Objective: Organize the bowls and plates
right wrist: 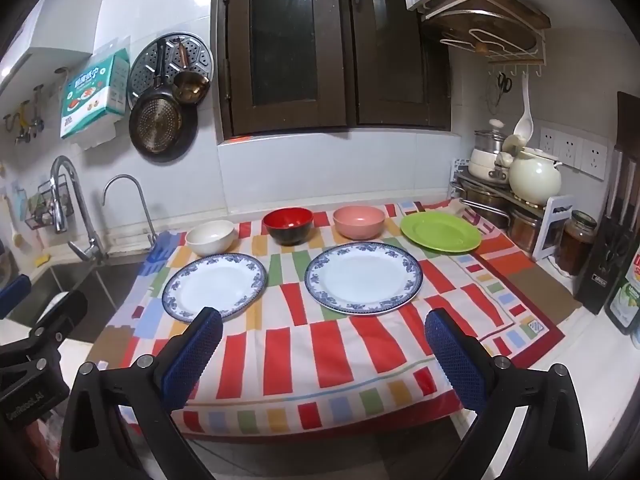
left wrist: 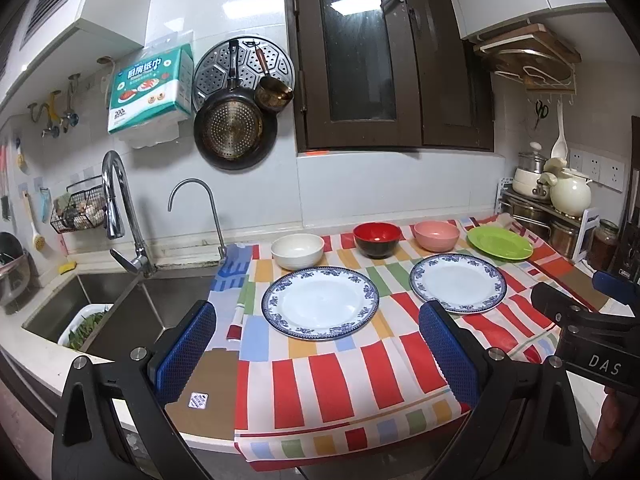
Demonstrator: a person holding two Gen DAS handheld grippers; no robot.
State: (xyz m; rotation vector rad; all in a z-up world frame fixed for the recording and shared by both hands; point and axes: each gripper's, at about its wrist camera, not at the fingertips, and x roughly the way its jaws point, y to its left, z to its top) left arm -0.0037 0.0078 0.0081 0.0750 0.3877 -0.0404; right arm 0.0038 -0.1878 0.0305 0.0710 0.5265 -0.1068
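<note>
Six dishes sit apart on a striped cloth (right wrist: 320, 352) spread over the counter (left wrist: 36, 344), none stacked yet — a layout that reads as the start of sorting. Toward the counter's back edge runs a row: a white bowl (left wrist: 297, 251) nearest the sink (left wrist: 132, 312), then a red-and-black bowl (left wrist: 377, 238), a pink bowl (left wrist: 436, 235), and a green plate (left wrist: 500, 243) toward the back right corner. In front of that row lie two blue-rimmed white plates, one on the left (left wrist: 320, 303) and one on the right (left wrist: 458, 282), flat and well apart.

Both tools hang above the counter's front edge, holding nothing. The left tool (left wrist: 318, 354) has its blue-padded jaws spread wide and faces the left plate; the right tool (right wrist: 324, 354), jaws equally spread, faces the right plate (right wrist: 363, 277). Likely each is lined up with the plate nearest it, so like pieces can be gathered — plates together, bowls nested.
</note>
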